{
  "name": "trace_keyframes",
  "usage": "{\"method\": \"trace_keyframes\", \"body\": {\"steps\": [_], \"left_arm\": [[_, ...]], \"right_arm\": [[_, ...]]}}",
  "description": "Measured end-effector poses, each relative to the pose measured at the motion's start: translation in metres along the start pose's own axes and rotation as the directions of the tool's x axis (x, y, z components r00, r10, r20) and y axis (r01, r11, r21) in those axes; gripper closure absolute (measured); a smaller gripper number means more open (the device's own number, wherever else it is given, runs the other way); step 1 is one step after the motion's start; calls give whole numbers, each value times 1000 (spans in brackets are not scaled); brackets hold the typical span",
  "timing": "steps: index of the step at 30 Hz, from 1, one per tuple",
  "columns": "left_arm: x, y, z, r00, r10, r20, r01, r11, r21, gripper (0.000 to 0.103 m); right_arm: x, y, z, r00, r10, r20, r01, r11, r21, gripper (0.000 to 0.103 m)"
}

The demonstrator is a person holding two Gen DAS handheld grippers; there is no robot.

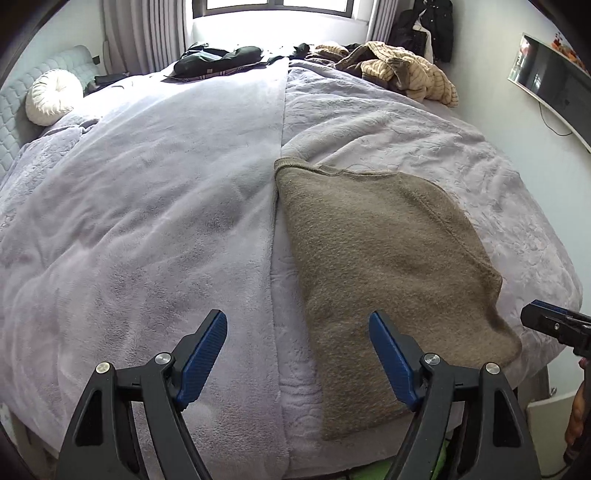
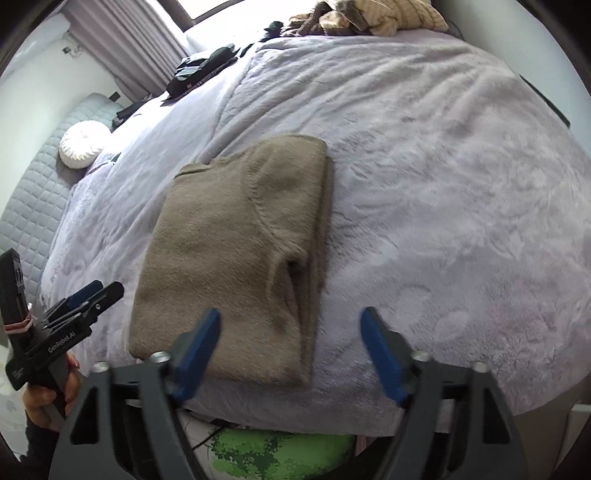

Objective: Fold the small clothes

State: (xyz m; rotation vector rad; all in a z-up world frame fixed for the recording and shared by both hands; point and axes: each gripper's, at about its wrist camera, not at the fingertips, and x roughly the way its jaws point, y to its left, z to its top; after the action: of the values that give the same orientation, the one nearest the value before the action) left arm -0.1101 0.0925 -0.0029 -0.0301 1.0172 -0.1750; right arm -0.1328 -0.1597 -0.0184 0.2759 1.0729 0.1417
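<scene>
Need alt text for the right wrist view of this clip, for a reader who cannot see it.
A folded brown sweater lies flat on a lilac fleece blanket covering a bed, just ahead of the open, empty right gripper. The left gripper, held in a hand, sits at the left edge beside the sweater, and a heap of striped clothes lies at the far end.

My left gripper point(image 1: 298, 325): black angular frame w/ triangular cutouts, silver round screws at the pivots, blue ribbed pads point(image 1: 201, 360). Right gripper point(image 2: 290, 323) looks the same build, blue pads, grey-black arms, silver screws. From the right wrist cam I read white "GenRobot.AI" lettering on the left unit's body, pink band round it, bare-skinned hand point(image 2: 46, 395) on the handle.
</scene>
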Motion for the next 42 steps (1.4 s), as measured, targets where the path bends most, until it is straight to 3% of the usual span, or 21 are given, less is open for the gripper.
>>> {"method": "trace_keyframes", "body": {"steps": [1,2,3,4,9,16,42], "left_arm": [[1,-2,1,1000,3,-4,-3,1000,-1,23],[2,-5,1,1000,8,-12,-8,1000,-3,22],[3,-8,2,1000,13,-16,-13,1000,-3,6],[3,-10,2,1000,21,-16,-21,1000,-2,0],[1,-21,3,998,60,1,-60,998,2,0],[2,-29,7,994,113,6,-113,994,8,0],[10,-34,10,995,91,-30,-91,996,-10,0]], "right_arm": [[0,4,1,1000,-10,0,10,1000,-7,16],[2,9,4,1000,-29,-1,29,999,-18,6],[3,13,5,999,-50,1,50,998,-28,0],[4,18,6,997,-72,3,72,997,-38,0],[10,39,10,983,-182,12,183,980,-74,0],[17,47,14,971,-237,-2,237,970,-62,0],[11,53,16,951,-305,51,309,948,-78,0]]}}
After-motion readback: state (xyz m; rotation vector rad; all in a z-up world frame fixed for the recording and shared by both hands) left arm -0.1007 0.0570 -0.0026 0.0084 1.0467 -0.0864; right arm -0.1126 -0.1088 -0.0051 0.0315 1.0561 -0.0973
